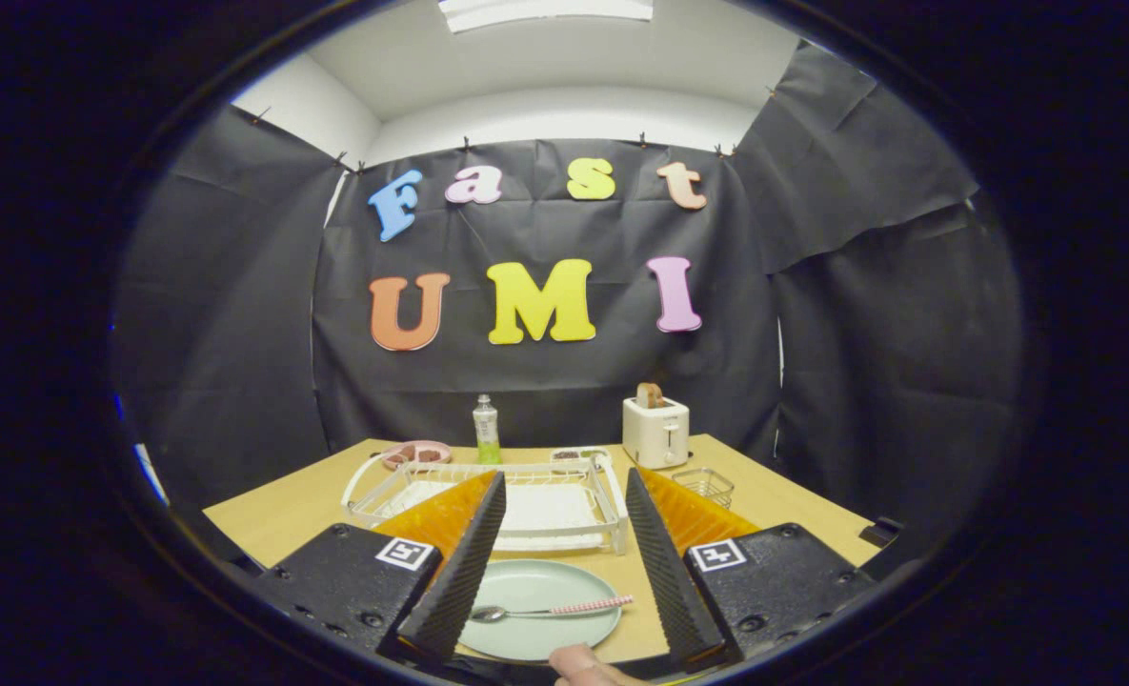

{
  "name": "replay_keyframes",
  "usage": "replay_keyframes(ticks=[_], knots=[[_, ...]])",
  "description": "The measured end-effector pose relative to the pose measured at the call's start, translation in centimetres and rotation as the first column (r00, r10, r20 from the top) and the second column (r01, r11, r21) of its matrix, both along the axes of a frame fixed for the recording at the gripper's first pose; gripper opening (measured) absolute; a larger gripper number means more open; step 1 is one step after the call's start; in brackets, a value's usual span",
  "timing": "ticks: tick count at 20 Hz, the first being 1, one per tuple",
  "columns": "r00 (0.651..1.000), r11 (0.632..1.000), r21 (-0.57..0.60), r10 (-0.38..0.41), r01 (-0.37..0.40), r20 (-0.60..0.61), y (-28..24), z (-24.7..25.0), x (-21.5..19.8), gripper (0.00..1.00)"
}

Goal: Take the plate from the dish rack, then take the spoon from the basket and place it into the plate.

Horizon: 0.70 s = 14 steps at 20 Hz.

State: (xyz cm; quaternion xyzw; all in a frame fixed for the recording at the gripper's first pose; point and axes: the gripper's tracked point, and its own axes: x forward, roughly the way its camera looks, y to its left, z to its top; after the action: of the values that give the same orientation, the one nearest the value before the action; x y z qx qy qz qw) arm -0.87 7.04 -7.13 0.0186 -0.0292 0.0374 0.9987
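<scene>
Gripper (564, 534): spread wide, grasping nothing; its two fingers stand apart above the near part of the table, one on each side of the plate.
Plate (540, 610): pale green, round, lying flat on the table between the fingers, just in front of the dish rack.
Spoon (550, 610): lies across the plate, metal bowl toward the left finger, pink patterned handle reaching past the plate's rim toward the right finger; touched by neither finger.
Dish rack (516, 500): white wire frame with a white tray beneath, standing just beyond the plate, partly hidden behind the fingers.
Basket (704, 484): small wire one, beyond the right finger, near the toaster; its contents cannot be made out.
Toaster (655, 432): white, at the far side of the table, with a slice of bread (649, 394) standing up out of its slot.
Bottle (486, 431): clear with green liquid, upright behind the rack.
Pink dish (416, 453): at the far left behind the rack, holding something dark.
Table (288, 514): light wood.
Fingertip (583, 665): a person's, showing just below the plate.
</scene>
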Motion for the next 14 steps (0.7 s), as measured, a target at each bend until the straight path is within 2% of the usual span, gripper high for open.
replay_keyframes(ticks=[4,9,12,14], knots=[[1.000,0.999,-0.035,-0.022,0.023,0.014,-1.2,0.8,-0.8,0.83],[1.000,1.000,-0.014,-0.004,0.004,-0.005,-2.2,1.0,-1.5,0.83],[0.998,0.998,-0.017,-0.054,0.054,0.026,-3.9,1.8,-1.5,0.83],[0.999,0.999,-0.011,-0.048,0.048,0.021,-3.6,1.5,-1.4,0.83]])
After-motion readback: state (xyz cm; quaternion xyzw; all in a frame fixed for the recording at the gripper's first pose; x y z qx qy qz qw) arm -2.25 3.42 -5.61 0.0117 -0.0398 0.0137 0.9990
